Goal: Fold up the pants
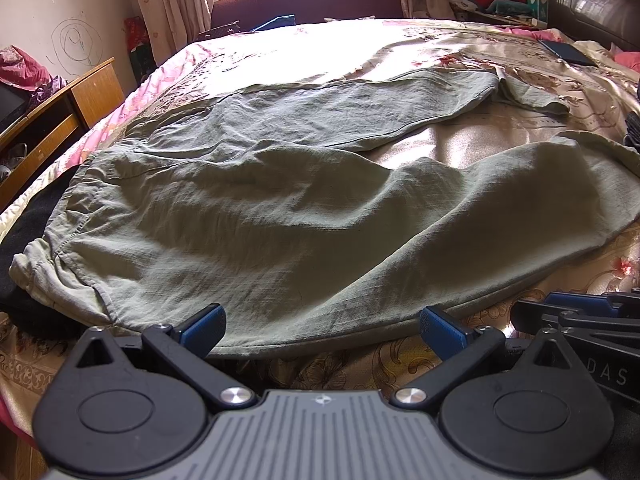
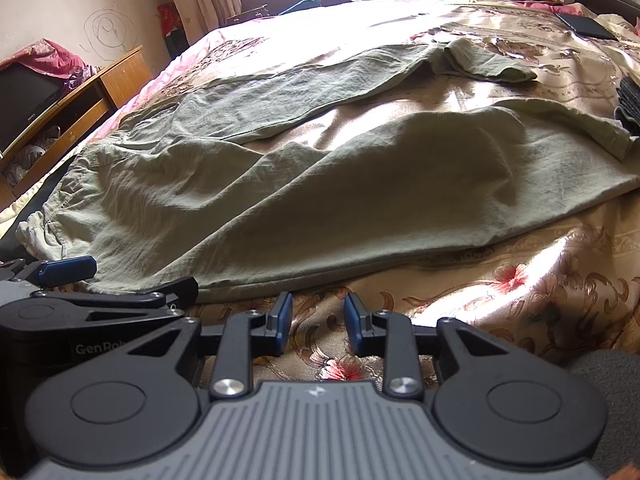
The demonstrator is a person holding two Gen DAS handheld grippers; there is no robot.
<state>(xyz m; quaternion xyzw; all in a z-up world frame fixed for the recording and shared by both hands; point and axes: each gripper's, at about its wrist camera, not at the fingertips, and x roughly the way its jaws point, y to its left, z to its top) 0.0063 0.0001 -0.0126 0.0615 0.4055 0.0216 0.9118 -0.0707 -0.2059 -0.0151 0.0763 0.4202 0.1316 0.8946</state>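
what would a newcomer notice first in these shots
A pair of olive-green pants spread across a floral bedspread, legs splayed apart with bare quilt between them. At the near edge the left gripper hangs wide open at the hem, and the right gripper is open over the quilt.

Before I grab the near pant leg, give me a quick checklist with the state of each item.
1. Left claw open: ok.
2. Right claw open, narrower: ok.
3. Both claws empty: ok.
4. Pants spread on bed, legs apart: ok.
5. Near leg hem just ahead of left claw: ok.
6. Far leg flat: not ok, its end is folded over.
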